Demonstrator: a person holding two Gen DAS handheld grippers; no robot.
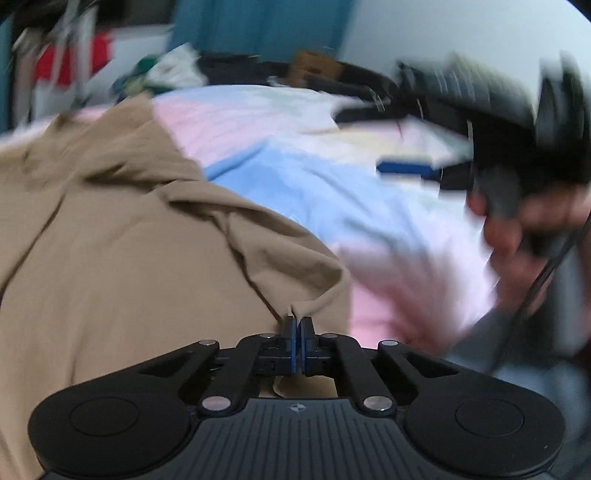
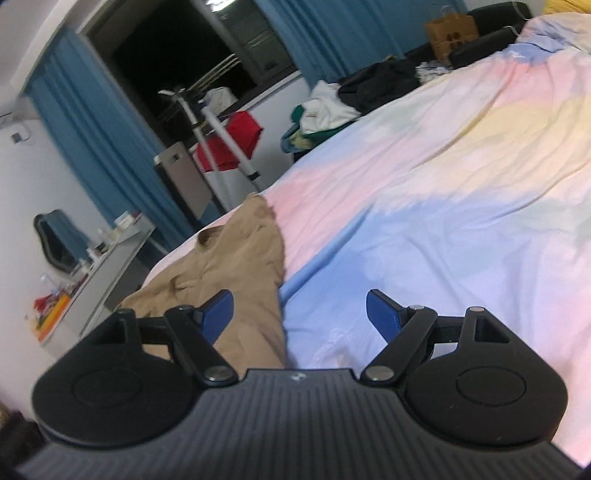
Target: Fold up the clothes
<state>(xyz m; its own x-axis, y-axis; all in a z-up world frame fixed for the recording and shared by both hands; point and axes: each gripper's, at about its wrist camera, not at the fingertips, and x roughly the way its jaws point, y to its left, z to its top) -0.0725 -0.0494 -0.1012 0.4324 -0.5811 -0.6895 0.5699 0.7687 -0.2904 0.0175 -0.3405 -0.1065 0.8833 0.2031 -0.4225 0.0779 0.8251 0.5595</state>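
Note:
A tan garment [image 1: 110, 240] lies spread over the left part of a bed with a pastel pink, blue and yellow cover [image 1: 332, 206]. My left gripper [image 1: 298, 320] is shut on a corner of the tan garment, which bunches into folds at the fingertips. My right gripper [image 2: 299, 308] is open and empty, hovering above the bed cover with the tan garment's [image 2: 229, 266] edge just under its left finger. In the left wrist view the right gripper [image 1: 410, 168] shows blurred at the right, held by a hand.
A pile of clothes [image 2: 332, 110] lies at the far edge of the bed. A drying rack [image 2: 218, 133] with a red item, blue curtains [image 2: 92, 129] and a desk [image 2: 103, 266] stand beyond the bed. A paper bag [image 2: 450, 31] sits at the back.

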